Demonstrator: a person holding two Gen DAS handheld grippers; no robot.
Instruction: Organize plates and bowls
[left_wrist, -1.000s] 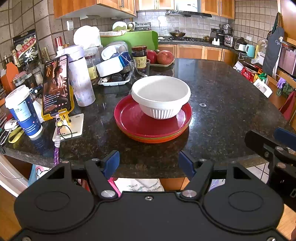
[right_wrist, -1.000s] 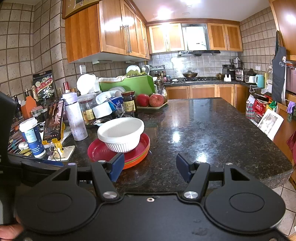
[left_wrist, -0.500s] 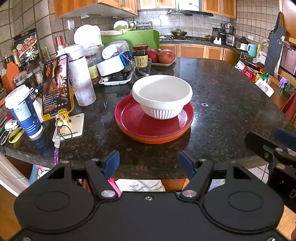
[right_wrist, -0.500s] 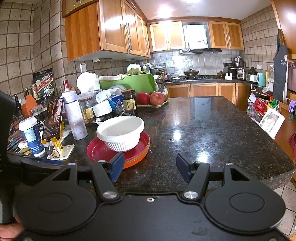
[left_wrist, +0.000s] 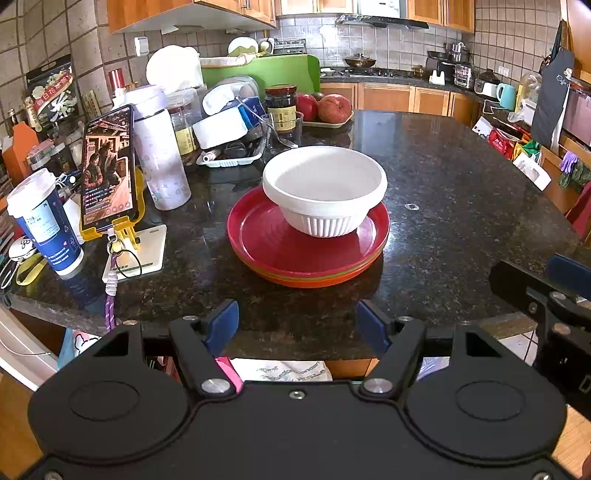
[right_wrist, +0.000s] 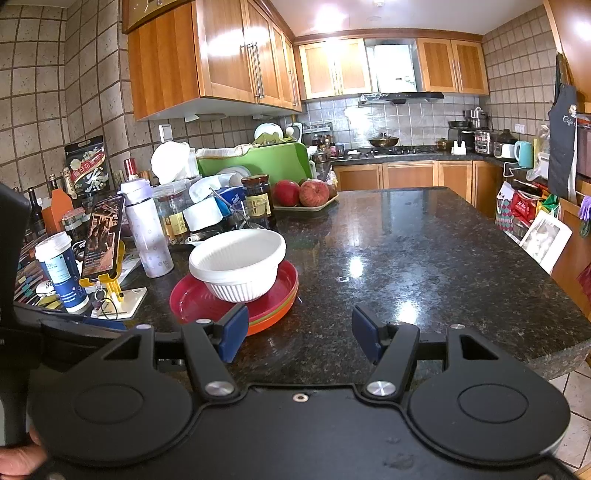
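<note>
- Left wrist view: almost nothing has changed over the past second. The white ribbed bowl (left_wrist: 325, 188) sits as before on the stack of plates (left_wrist: 308, 247), red on top with green and orange rims beneath, and has only crept slightly lower in the frame. The left gripper (left_wrist: 297, 321) hangs at the bottom centre, released, with nothing between its blue pads. It is short of the bench (left_wrist: 461, 221) edge, and the stack is at frame centre, well ahead of it.
- I judge the stacking looks done, unless the pile must be carried elsewhere.
- Right wrist view: here too the scene matches the earlier frames. The right gripper (right_wrist: 297, 334) is released and empty at lower centre. The bowl (right_wrist: 236, 264) and plates (right_wrist: 236, 299) lie left of centre, just beyond its left pad.
</note>
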